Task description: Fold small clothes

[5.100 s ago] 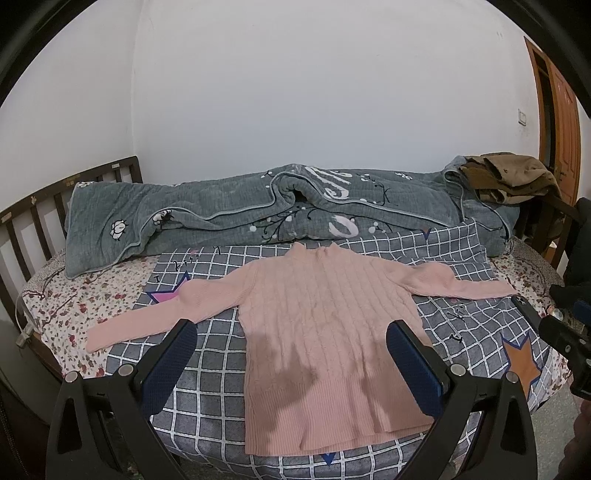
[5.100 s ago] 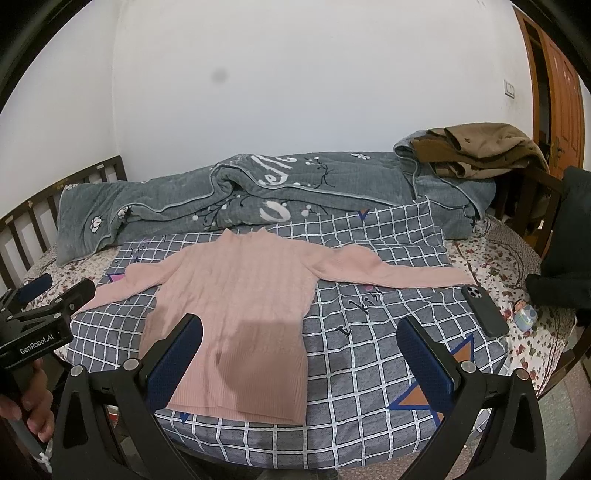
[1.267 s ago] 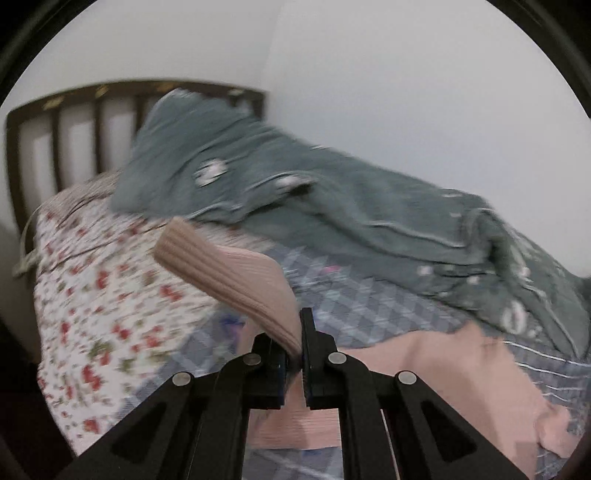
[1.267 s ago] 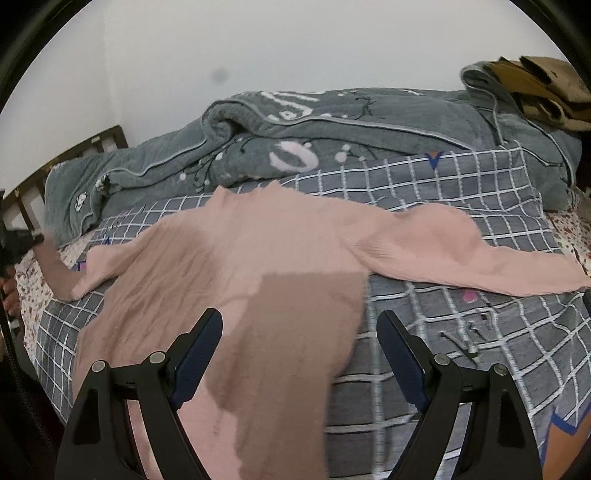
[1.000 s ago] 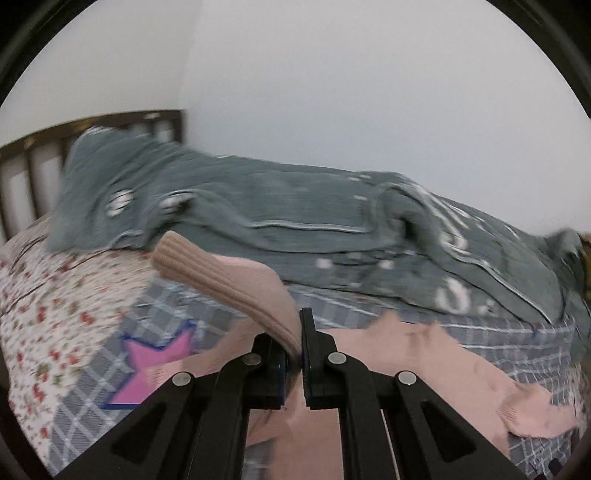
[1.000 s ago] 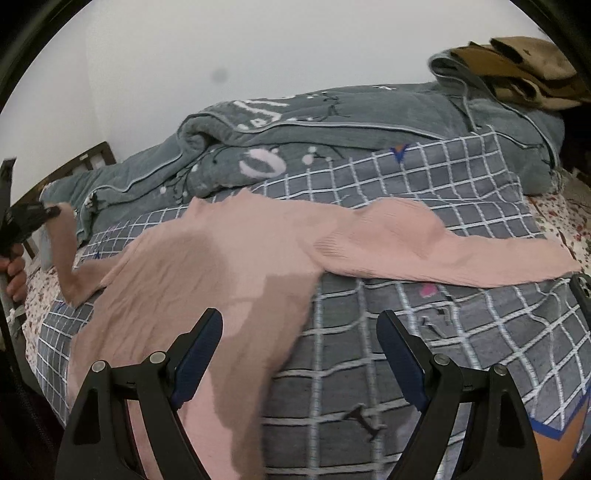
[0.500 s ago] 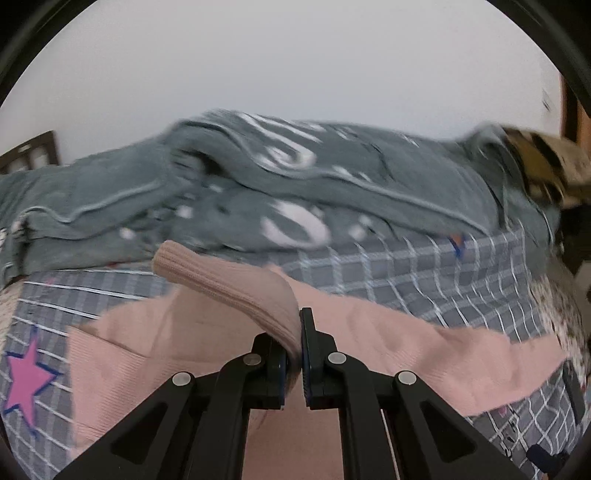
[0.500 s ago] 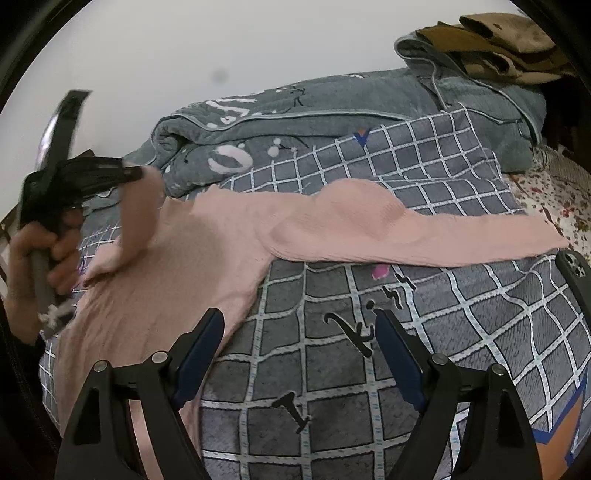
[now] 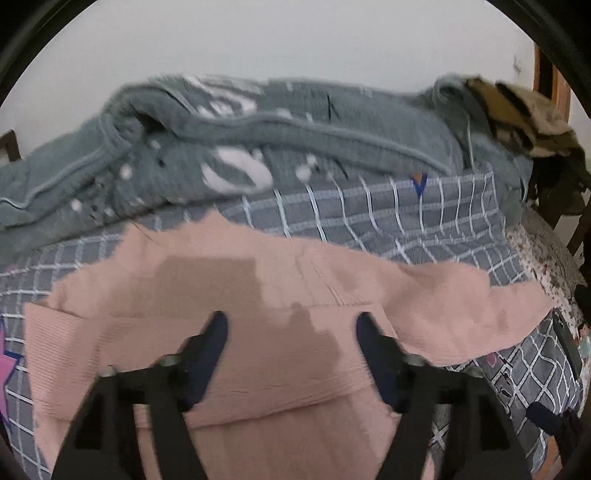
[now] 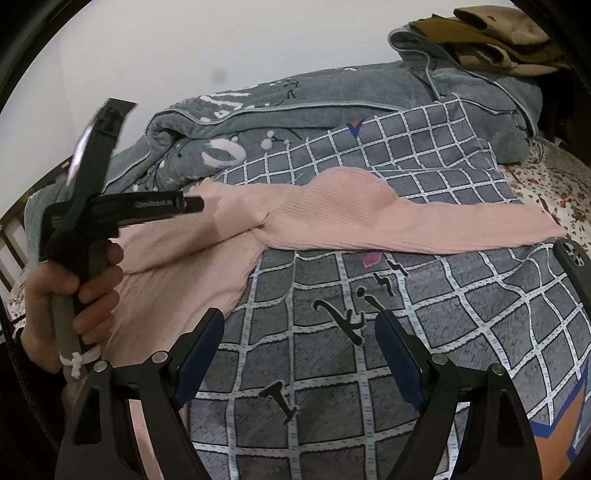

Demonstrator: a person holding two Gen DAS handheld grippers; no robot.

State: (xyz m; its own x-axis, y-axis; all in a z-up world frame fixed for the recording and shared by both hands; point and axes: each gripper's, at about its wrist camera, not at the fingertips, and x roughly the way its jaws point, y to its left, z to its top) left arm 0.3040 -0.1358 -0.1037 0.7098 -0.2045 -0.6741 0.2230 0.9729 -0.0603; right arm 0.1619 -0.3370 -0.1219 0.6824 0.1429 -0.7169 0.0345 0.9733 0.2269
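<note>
A pink knitted sweater (image 9: 317, 266) lies flat on the grey checked blanket (image 10: 424, 295). Its left sleeve (image 9: 258, 373) is folded across the body. Its right sleeve (image 10: 424, 225) still stretches out to the right. My left gripper (image 9: 291, 321) hovers over the folded sleeve; its jaws are opening and nothing is between them. In the right wrist view the left gripper (image 10: 192, 205) shows from the side, held by a hand (image 10: 74, 288) above the sweater (image 10: 177, 266). My right gripper (image 10: 299, 319) is open over bare blanket, just right of the sweater's hem.
A rolled grey quilt (image 10: 295, 107) runs along the back of the bed, with brown clothes (image 10: 487, 33) piled at its right end. A dark phone (image 10: 572, 254) lies at the blanket's right edge. Wooden headboard bars (image 10: 14, 229) stand at the far left.
The left gripper carried the left sleeve rightwards over the sweater's body, then opened and let it drop there. The right gripper has stayed almost still and open.
</note>
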